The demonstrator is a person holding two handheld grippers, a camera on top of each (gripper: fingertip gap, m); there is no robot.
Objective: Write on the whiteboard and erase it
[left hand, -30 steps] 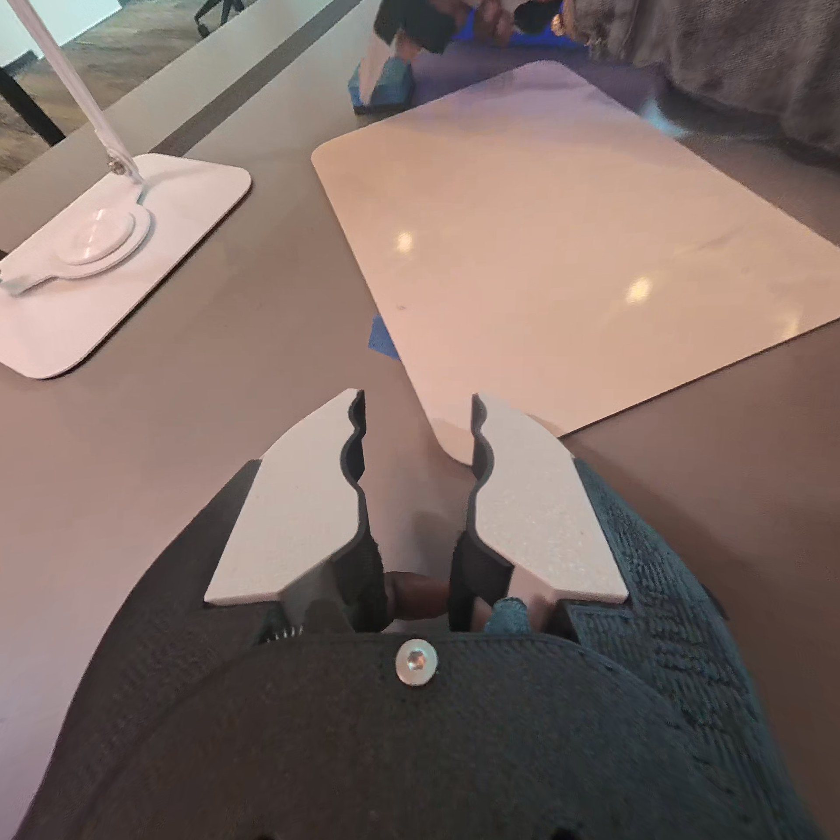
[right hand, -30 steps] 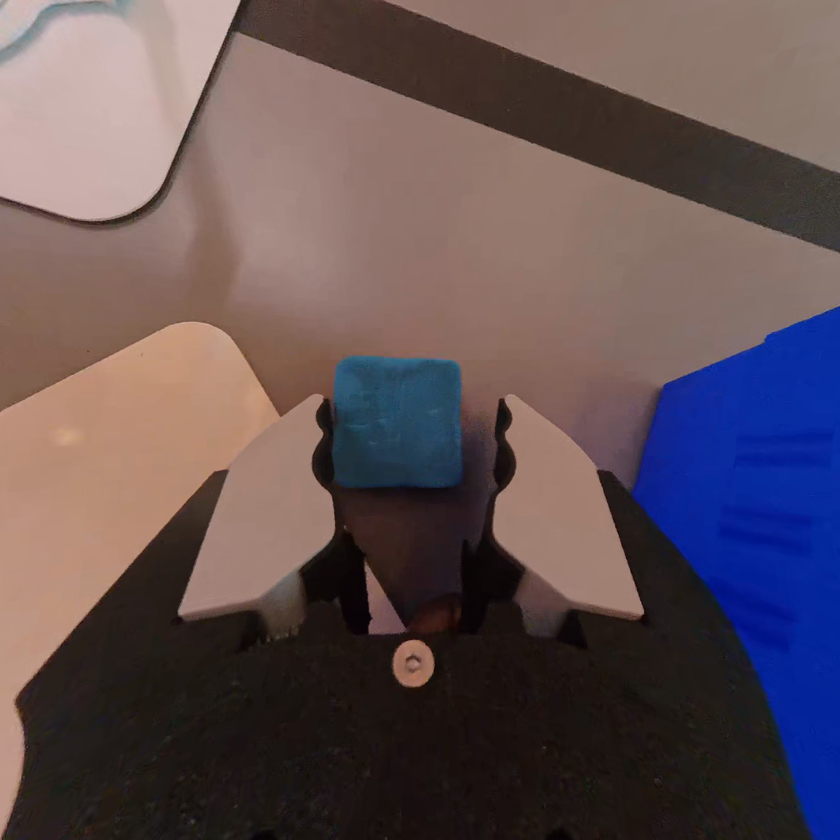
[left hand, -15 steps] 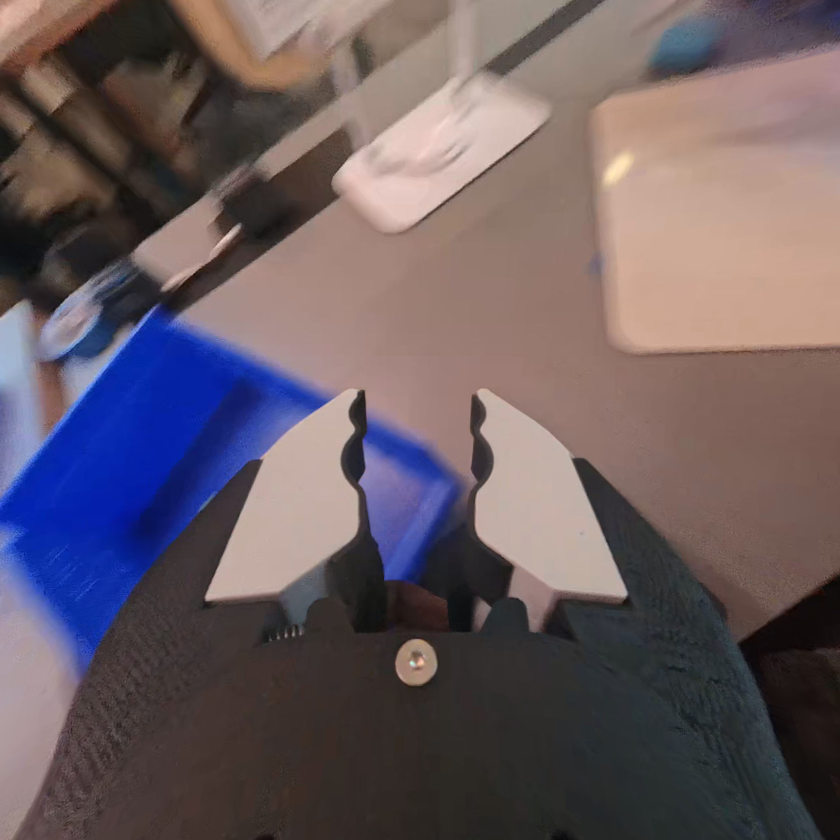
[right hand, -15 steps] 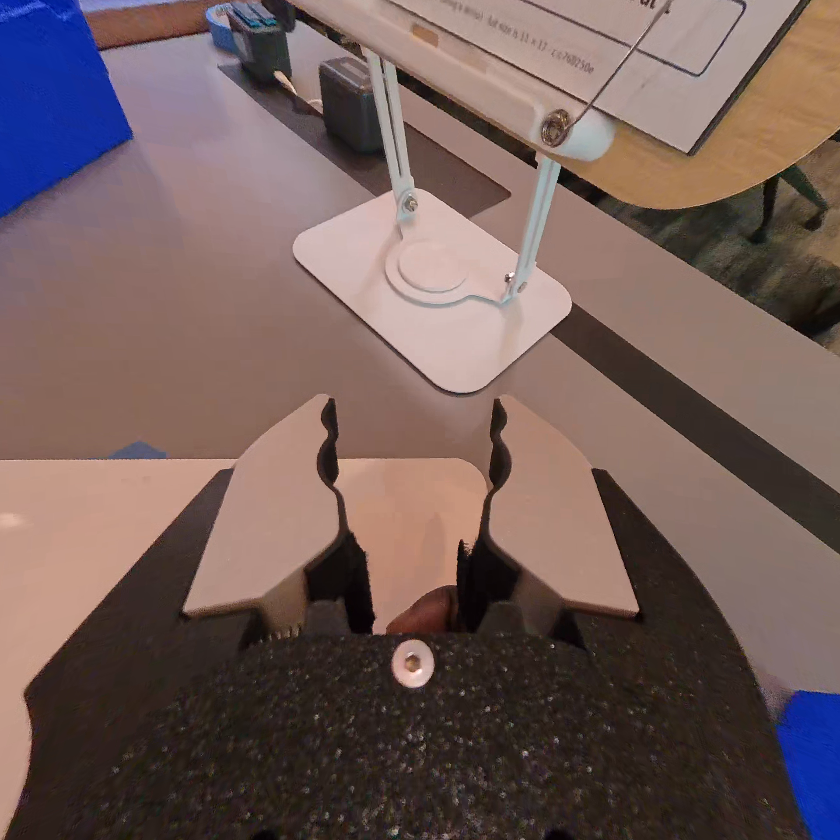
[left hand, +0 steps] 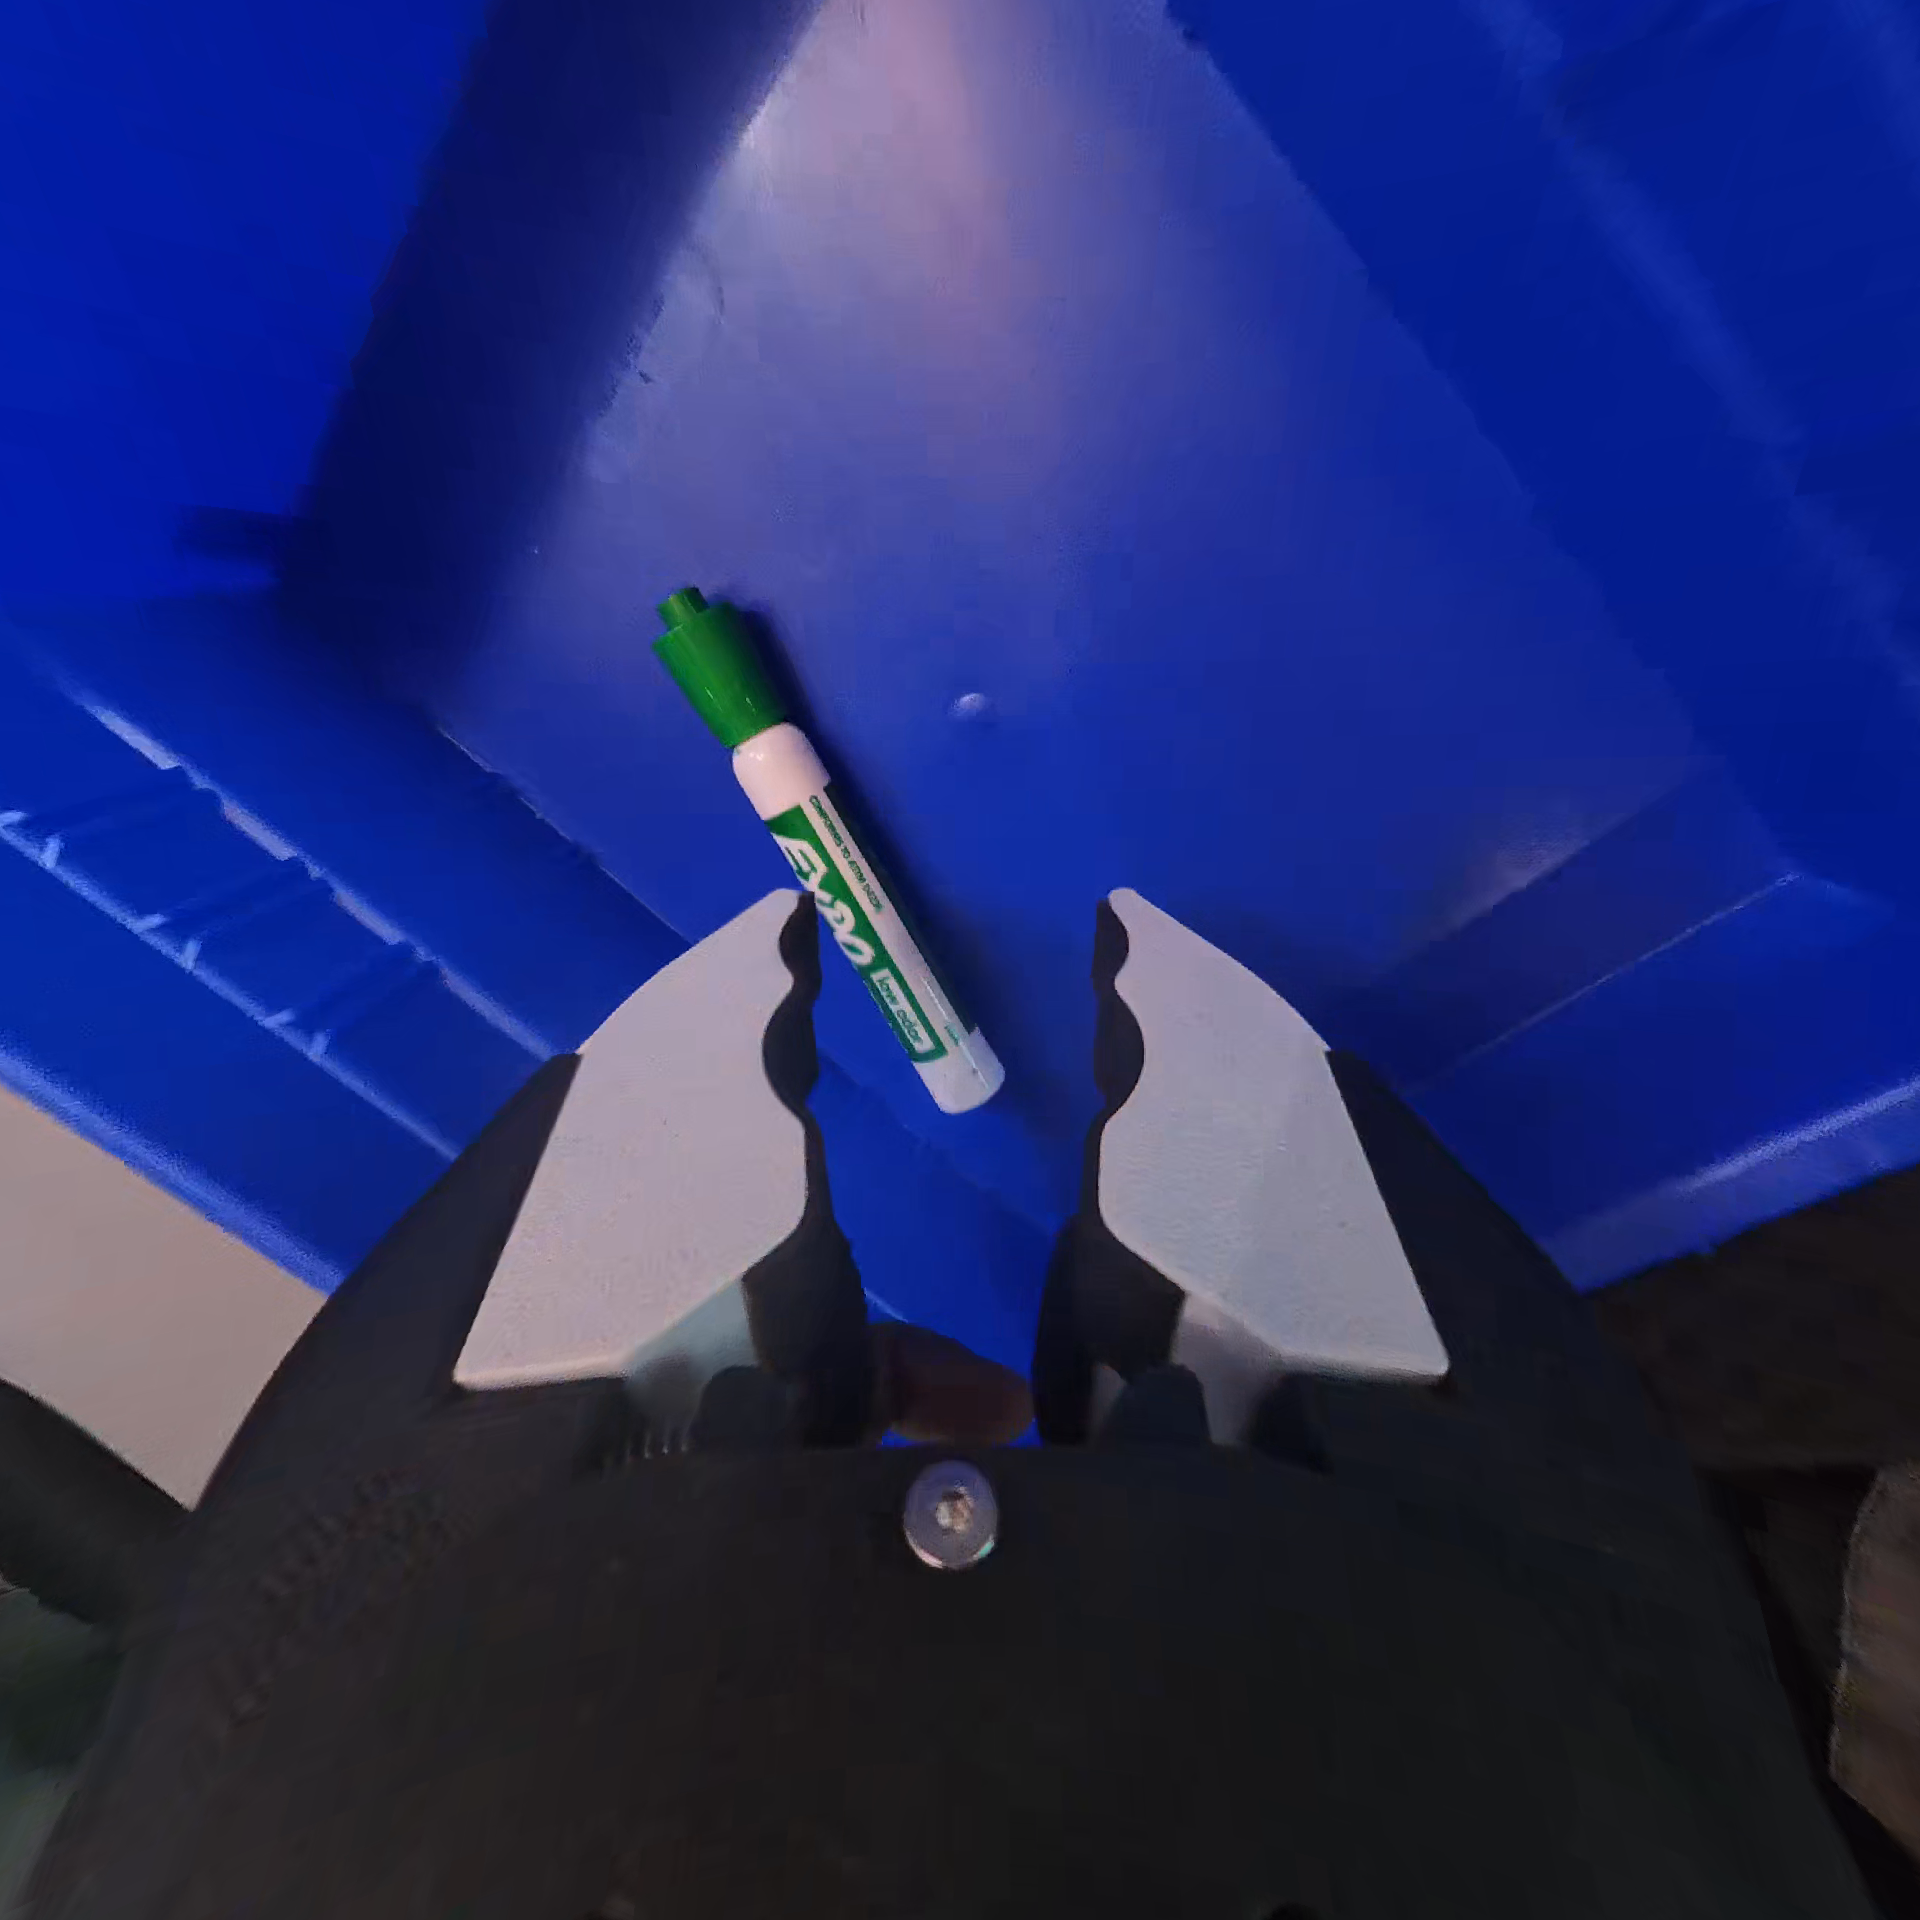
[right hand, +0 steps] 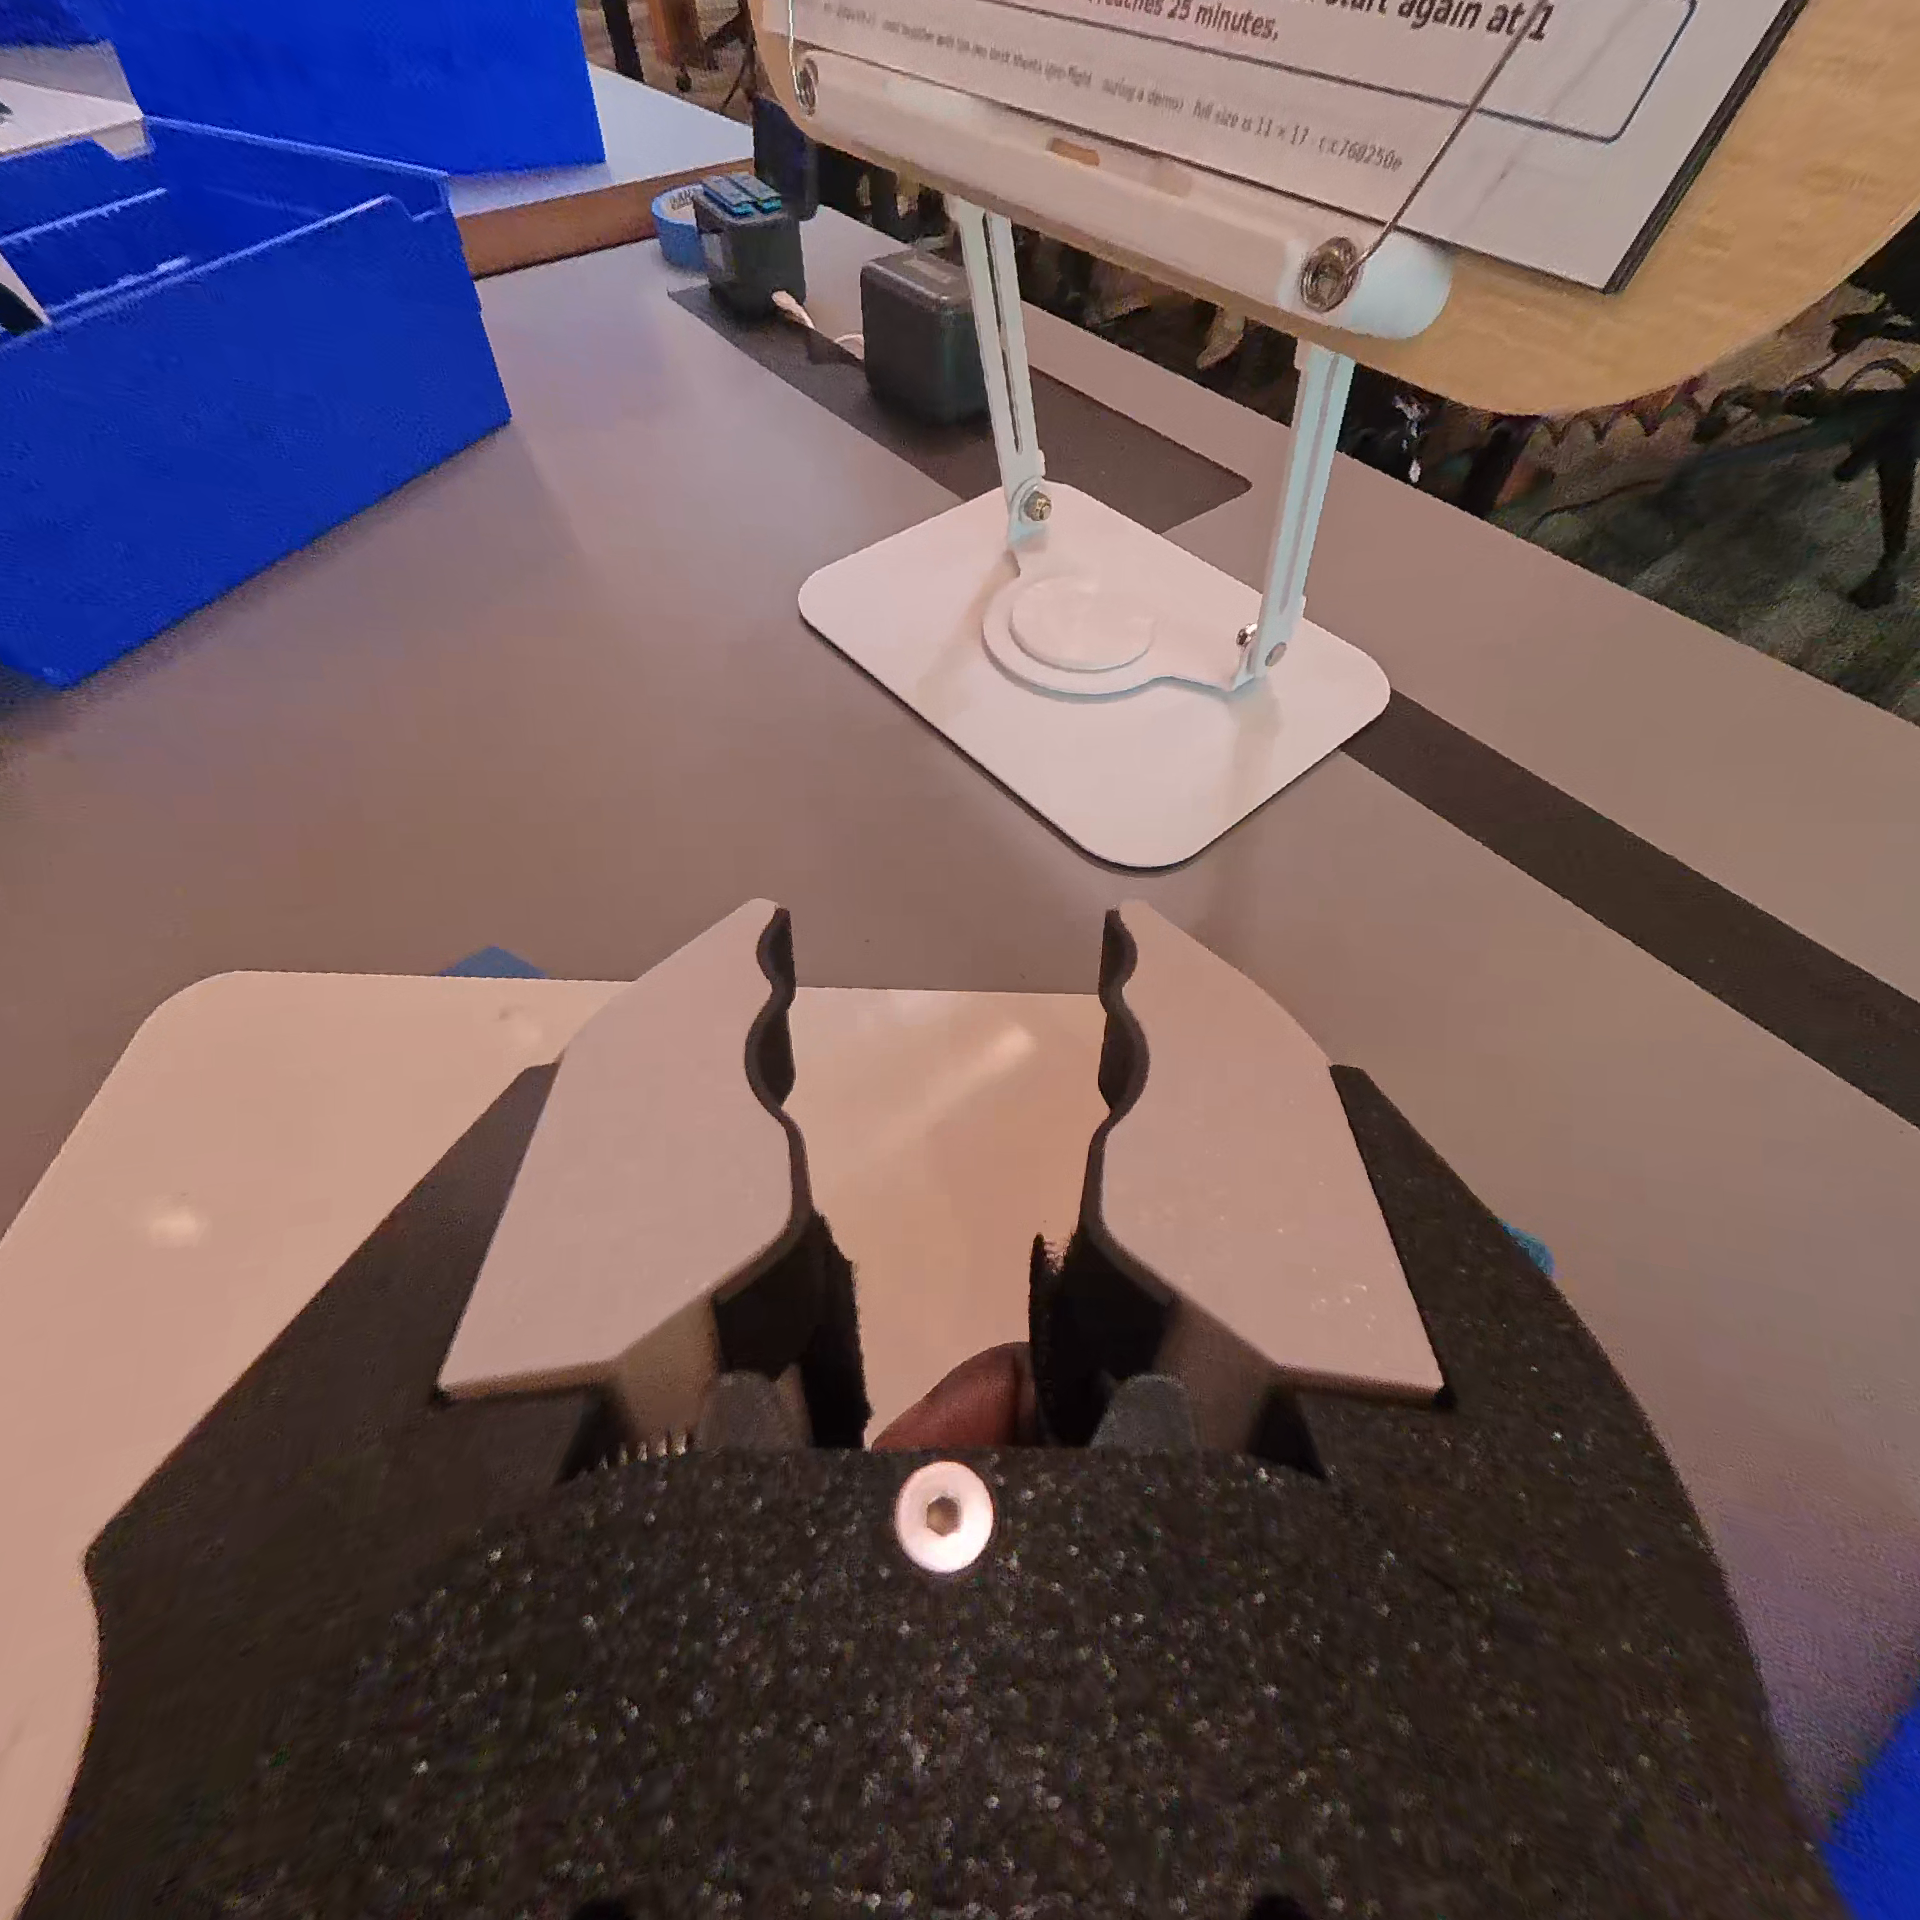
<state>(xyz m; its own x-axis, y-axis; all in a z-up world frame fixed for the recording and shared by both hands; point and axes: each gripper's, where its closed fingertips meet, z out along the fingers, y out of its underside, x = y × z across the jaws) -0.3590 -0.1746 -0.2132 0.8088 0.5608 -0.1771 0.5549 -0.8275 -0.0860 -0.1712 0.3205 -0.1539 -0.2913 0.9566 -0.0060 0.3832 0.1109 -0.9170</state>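
Fingers apart on both grippers, marker not yet gripped

Left gripper (left hand: 951,914): fingers (left hand: 665,1122) spread, nothing clamped. Green-capped marker (left hand: 831,862) lies on the floor of the blue bin (left hand: 1195,520), diagonal, cap pointing away and up-left, white tail end sitting in the gap between the fingers. Barrel runs just beside the left fingertip in this view — can't tell if it touches; clear space to the right finger. No pad pressing on it. Bin walls rise on all sides of the view, near rim crosses behind the gripper body, a strip of pale surface (left hand: 135,1247) shows outside it lower left.

Right gripper (right hand: 945,925): fingers (right hand: 644,1143) also apart, bare grasp — whiteboard (right hand: 260,1122) visible straight through the gap. Gripper hangs over the board's far edge; board lies flat on the grey-brown surface (right hand: 520,727), rounded corners, no marks visible on the part in view. Small blue tape piece (right hand: 494,961) at the board's far edge. Beyond it: white stand base (right hand: 1122,748) with two thin uprights carrying a wooden-backed sign panel (right hand: 1558,260), dark strip running along the surface beside it. Blue bins (right hand: 208,364) far left, a couple of small dark boxes (right hand: 920,332) and a blue tape roll (right hand: 675,223) behind.
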